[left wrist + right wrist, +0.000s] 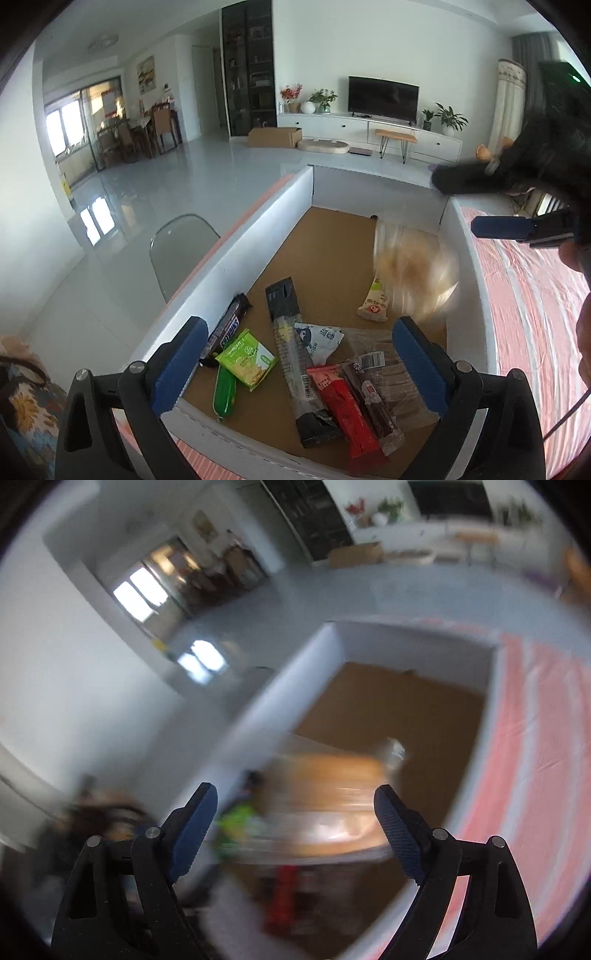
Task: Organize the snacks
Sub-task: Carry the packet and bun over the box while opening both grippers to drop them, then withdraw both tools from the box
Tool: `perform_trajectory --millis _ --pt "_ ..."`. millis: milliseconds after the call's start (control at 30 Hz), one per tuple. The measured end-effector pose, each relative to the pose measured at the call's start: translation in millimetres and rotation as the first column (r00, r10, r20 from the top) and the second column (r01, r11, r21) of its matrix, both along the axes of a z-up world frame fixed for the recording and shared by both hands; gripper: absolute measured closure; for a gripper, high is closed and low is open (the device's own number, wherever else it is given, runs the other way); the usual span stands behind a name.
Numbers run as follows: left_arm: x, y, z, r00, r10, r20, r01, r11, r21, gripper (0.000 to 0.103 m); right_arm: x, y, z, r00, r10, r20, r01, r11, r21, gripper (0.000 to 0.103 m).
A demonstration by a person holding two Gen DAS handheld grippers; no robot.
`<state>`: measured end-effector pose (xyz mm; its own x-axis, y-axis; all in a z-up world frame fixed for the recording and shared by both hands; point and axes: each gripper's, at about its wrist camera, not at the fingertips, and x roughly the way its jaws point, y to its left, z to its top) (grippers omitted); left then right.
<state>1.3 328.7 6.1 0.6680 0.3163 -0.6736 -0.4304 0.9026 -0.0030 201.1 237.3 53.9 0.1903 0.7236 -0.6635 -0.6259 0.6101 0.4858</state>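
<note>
A white box (pixel 236 251) with a brown floor holds several snacks: a Snickers bar (pixel 231 326), a green cracker pack (pixel 246 353), a red pack (pixel 345 404) and a long clear-and-black stick pack (pixel 291 354). A clear-wrapped tan pastry (pixel 413 273) shows as a blur in mid-air over the box's right side; it also shows blurred in the right wrist view (pixel 332 805), apart from the fingers. My left gripper (pixel 293 365) is open and empty above the box's near end. My right gripper (pixel 295 830) is open above the box; one blue finger of it (pixel 502 227) shows at the right in the left wrist view.
The box rests on a pink striped cloth (pixel 535 306). A grey chair (pixel 181 251) stands left of the box. A patterned fabric (pixel 26 398) is at the lower left. Beyond lie a glossy floor, a TV unit (pixel 369 129) and a cardboard box (pixel 273 136).
</note>
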Motion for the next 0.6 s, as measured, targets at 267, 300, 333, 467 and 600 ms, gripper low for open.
perform_trajectory --millis 267,300,333,467,600 --pt "-2 0 7 0.999 0.041 -0.006 -0.041 0.998 0.051 0.003 -18 -9 9 0.993 -0.047 0.11 0.062 0.989 -0.137 0.015" --pt "-2 0 8 0.999 0.043 -0.004 -0.043 0.998 0.043 0.003 -21 -10 6 0.99 -0.056 0.132 0.081 0.979 -0.189 0.015" --pt "-3 0 10 0.999 0.046 0.0 -0.046 0.999 0.029 0.003 -29 -13 3 0.987 -0.063 0.146 0.096 0.968 -0.232 0.015" --pt "-8 -3 16 0.997 0.078 -0.007 -0.077 0.997 0.021 0.003 -53 -37 -8 0.984 -0.076 0.161 0.12 0.95 -0.288 0.015" --pt "-14 -10 24 0.995 0.097 -0.005 -0.096 0.993 0.062 0.003 -76 -54 -9 0.984 -0.077 0.161 0.121 0.95 -0.288 0.015"
